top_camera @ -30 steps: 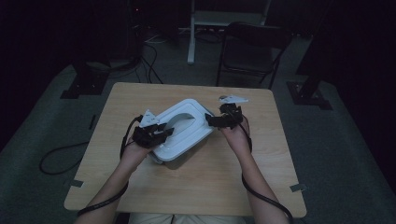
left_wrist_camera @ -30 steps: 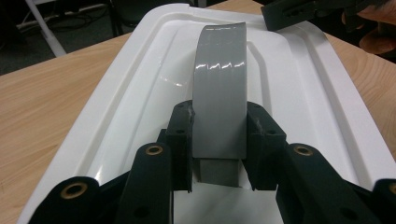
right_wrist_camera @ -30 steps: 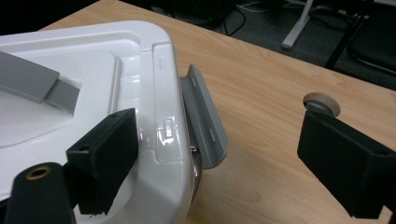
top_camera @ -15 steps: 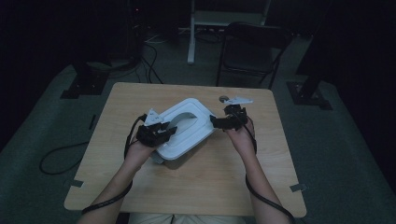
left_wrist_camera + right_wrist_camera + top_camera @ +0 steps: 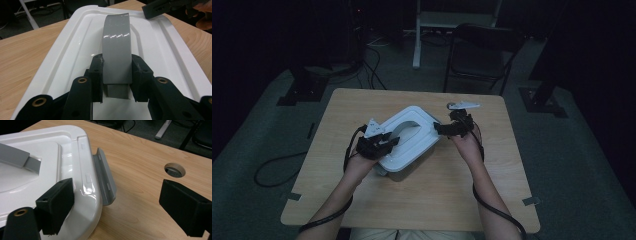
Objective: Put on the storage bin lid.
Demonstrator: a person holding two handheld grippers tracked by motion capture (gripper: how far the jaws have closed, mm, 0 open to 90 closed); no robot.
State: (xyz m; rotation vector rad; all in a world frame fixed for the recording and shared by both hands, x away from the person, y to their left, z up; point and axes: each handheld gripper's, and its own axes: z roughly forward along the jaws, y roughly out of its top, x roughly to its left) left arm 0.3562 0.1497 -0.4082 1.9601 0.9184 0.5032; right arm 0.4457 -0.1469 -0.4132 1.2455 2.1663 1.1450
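- The left hand-held gripper is clamped on the near end of the glossy grey arched plastic handle. That handle sits atop the white, rounded-rectangular plastic lidded storage box in the middle of the light wooden table. The smooth band could slip between the pads if pulled upward, or the whole box may tilt.
- The grey plastic side latch on the box's end appears swung outward; if the opposite latch is fastened, lifting could twist the lid.
- The right hand-held gripper stands open, one pad touching or nearly touching the lid's corner, the other over bare table; closing here would miss the latch and might shove the box sideways.
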